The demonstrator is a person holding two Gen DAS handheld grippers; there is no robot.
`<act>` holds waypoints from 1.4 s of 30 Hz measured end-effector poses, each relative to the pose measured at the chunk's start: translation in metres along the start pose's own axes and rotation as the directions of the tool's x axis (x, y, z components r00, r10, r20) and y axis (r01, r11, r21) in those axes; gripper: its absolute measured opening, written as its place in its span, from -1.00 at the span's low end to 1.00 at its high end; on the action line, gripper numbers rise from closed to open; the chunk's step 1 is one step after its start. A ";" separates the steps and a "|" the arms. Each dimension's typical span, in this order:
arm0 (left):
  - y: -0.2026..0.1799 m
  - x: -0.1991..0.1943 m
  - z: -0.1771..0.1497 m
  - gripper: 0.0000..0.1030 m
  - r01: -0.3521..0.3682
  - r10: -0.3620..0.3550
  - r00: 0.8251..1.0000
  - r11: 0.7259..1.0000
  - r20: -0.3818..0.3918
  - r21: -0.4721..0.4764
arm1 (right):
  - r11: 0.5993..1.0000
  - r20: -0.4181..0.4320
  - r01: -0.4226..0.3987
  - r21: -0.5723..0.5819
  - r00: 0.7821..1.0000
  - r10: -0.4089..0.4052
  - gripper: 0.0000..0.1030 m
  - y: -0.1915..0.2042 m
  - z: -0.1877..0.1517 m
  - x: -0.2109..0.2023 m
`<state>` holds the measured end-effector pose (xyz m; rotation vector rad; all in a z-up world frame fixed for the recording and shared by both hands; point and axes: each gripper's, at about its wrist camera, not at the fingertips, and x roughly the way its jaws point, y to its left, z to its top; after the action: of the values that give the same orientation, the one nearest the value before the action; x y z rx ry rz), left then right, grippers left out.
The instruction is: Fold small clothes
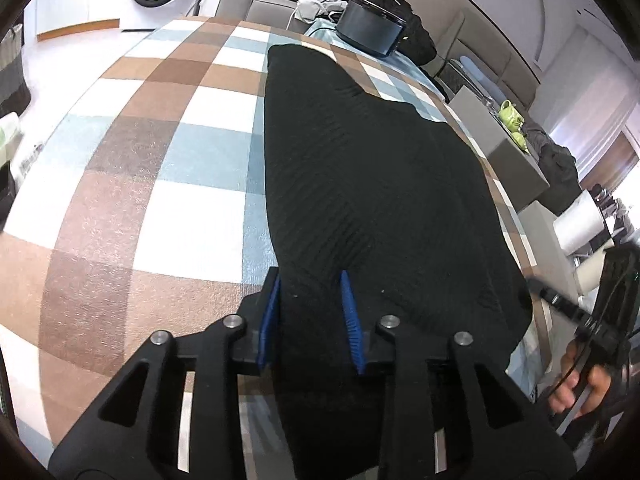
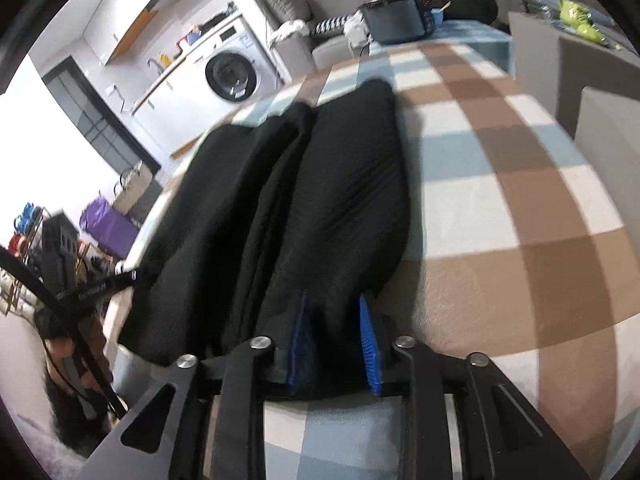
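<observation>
A black knitted garment (image 1: 372, 184) lies lengthwise on a checked cloth of brown, white and pale blue (image 1: 160, 152). My left gripper (image 1: 310, 280) has its blue-padded fingers (image 1: 270, 312) either side of the garment's near edge, with black fabric between them. In the right wrist view the same garment (image 2: 320, 184) lies in long folds on the cloth (image 2: 500, 184). My right gripper (image 2: 334, 300) also has black fabric between its blue pads (image 2: 368, 340) at the near end. The jaws of both stand a fabric's width apart.
A dark box (image 1: 370, 26) stands at the cloth's far end, also in the right wrist view (image 2: 400, 16). A washing machine (image 2: 232, 72) stands beyond. Grey boxes with a green toy (image 1: 510, 114) sit to the right. A hand (image 1: 580, 388) holds the other gripper.
</observation>
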<state>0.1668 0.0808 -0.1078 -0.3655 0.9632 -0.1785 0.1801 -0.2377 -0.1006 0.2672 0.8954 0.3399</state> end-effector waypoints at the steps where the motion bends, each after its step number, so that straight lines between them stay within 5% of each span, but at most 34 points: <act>1: -0.002 -0.002 0.000 -0.29 -0.007 0.007 1.000 1.000 0.007 0.008 | 1.000 0.017 -0.014 -0.007 1.000 0.014 -0.24 0.003 0.003 -0.003; 4: -0.005 -0.012 0.000 0.04 -0.008 0.007 0.999 1.000 0.040 0.023 | 0.995 0.025 -0.099 -0.011 0.995 0.099 -0.22 0.015 0.015 0.004; 11: -0.009 -0.031 -0.001 0.25 -0.005 0.001 0.996 0.999 0.086 0.045 | 0.983 -0.114 -0.174 0.053 0.977 0.179 -0.27 0.034 0.032 0.079; 13: -0.008 -0.035 -0.002 0.25 -0.008 0.003 0.996 0.999 0.086 0.048 | 0.980 -0.093 -0.195 0.043 0.976 0.199 -0.29 0.039 0.037 0.089; 17: -0.003 -0.036 -0.005 0.26 -0.012 0.009 0.996 0.999 0.086 0.035 | 0.985 -0.121 -0.145 0.092 0.980 0.156 -0.82 0.041 0.052 0.107; 20: -0.003 -0.035 -0.007 0.25 -0.005 0.004 0.997 1.000 0.076 0.016 | 0.988 -0.096 -0.135 0.068 0.985 0.142 -0.91 0.050 0.054 0.101; 25: -0.010 -0.033 -0.004 0.26 0.001 -0.005 0.997 0.999 0.079 0.045 | 0.992 0.057 -0.116 -0.041 0.991 0.118 -0.92 0.061 0.065 0.044; 31: -0.020 -0.020 -0.004 0.26 0.014 -0.017 0.999 0.998 0.043 0.061 | 0.998 -0.097 0.001 0.056 0.995 0.005 -0.90 0.013 0.049 0.075; 39: -0.024 -0.018 -0.008 0.26 0.004 -0.007 0.999 0.997 0.034 0.080 | 0.997 -0.022 -0.045 0.059 0.999 0.046 -0.82 0.019 0.049 0.047; 42: -0.023 -0.015 -0.009 0.25 0.006 -0.008 1.000 0.997 0.021 0.073 | 0.999 -0.012 -0.031 0.029 0.999 0.031 -0.58 0.022 0.052 0.048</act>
<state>0.1516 0.0624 -0.0924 -0.3031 0.9315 -0.2152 0.2452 -0.2031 -0.0959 0.3064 0.9096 0.3580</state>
